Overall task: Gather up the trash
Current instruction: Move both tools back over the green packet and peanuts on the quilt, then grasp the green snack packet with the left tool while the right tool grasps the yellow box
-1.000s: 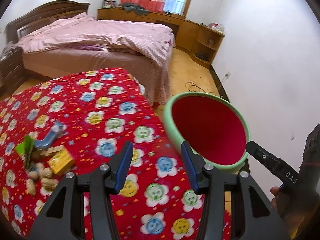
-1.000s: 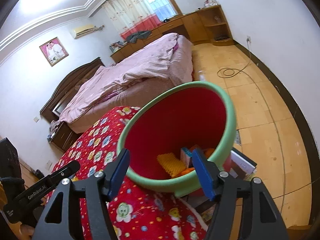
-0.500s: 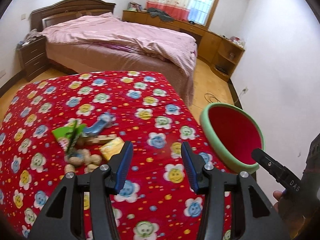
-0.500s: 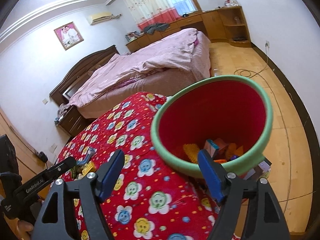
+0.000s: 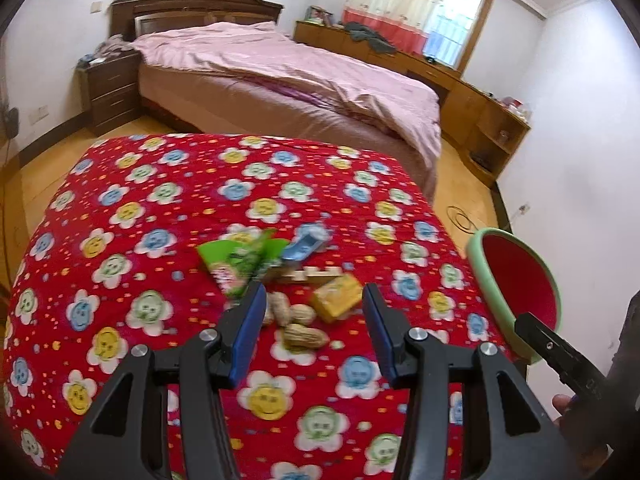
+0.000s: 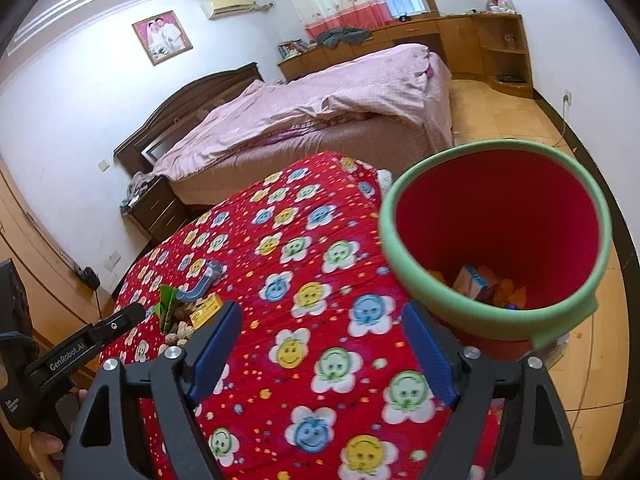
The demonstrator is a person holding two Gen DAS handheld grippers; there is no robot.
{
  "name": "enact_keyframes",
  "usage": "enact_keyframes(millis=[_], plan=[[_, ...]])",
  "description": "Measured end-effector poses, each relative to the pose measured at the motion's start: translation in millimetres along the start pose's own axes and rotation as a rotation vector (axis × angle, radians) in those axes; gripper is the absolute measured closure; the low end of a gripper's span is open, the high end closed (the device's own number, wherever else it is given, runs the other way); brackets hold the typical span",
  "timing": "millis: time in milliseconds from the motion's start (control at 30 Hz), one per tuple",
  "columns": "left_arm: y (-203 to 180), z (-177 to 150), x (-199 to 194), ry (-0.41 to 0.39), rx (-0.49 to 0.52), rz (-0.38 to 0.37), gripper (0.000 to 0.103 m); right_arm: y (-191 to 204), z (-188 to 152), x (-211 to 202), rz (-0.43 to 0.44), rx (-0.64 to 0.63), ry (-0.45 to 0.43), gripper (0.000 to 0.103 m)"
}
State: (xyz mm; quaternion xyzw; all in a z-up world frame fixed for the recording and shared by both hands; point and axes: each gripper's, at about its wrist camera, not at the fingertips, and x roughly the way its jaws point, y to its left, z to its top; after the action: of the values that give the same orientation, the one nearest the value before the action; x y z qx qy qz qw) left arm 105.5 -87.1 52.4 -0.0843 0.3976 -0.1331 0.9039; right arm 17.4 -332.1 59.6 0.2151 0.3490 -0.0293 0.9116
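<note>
My left gripper [image 5: 312,330] is wide open w/ nothing in it. The blue pads [image 5: 248,330] are flat and smooth, on black arms. Right btwn them, a bit ahead, sit the peanuts [image 5: 298,322]: tan, bumpy shells, three or four in a small bunch on the red blanket [image 5: 160,200].

My right gripper [image 6: 322,354] is wide open too, and empty. It hangs over the blanket, next to the bin [image 6: 496,240].

I think I'm at the step of going for the next bit of trash. The pile is near my left pads, so the left side looks set to grab. Next I'd go down, pick one thing, and squeeze. The peanuts are round and hard, so they may roll or pop out. One at a time seems best.

Just past the peanuts is a yellow box [image 5: 338,294], small, w/ flat sides, prob easy to pinch. Behind it lies a pale strip w/ square teeth [image 5: 312,274]; can't tell what it's made of. Then a green wrapper [image 5: 236,264], thin and crinkly, blurry here. Beside it a blue packet [image 5: 306,242], shiny and bent.

The blanket is soft, puffy, covered in smiley flowers. It may dip when I press.

The bin is off the blanket's right edge, well apart from the pile. It's round, red inside, w/ a thick green rim. Some trash is in the bottom already, like a little box [image 6: 472,280] and orange bits.

Farther out: a bed w/ a pink cover [image 5: 288,76], wood floor.
</note>
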Motion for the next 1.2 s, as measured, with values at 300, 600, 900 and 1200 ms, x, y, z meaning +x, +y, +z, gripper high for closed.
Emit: enact_keyframes(millis=[300, 600, 900, 1200], plan=[[40.2, 4.7, 7.3, 0.000, -0.051, 0.062, 0.047, 26.1, -5.1, 31.2, 0.008, -0.028, 0.046, 0.016], [59.3, 7.7, 30.2, 0.041, -0.075, 0.083, 0.042, 34.9, -10.4, 56.5, 0.003, -0.037, 0.092, 0.014], [52.9, 14.7, 65.6, 0.088, -0.034, 0.085, 0.031, 34.0, -8.8, 74.5, 0.008, -0.030, 0.122, 0.014], [52.1, 22.3, 94.0, 0.107, -0.036, 0.110, 0.031, 29.1, -9.3, 82.4, 0.013, -0.024, 0.141, 0.014]])
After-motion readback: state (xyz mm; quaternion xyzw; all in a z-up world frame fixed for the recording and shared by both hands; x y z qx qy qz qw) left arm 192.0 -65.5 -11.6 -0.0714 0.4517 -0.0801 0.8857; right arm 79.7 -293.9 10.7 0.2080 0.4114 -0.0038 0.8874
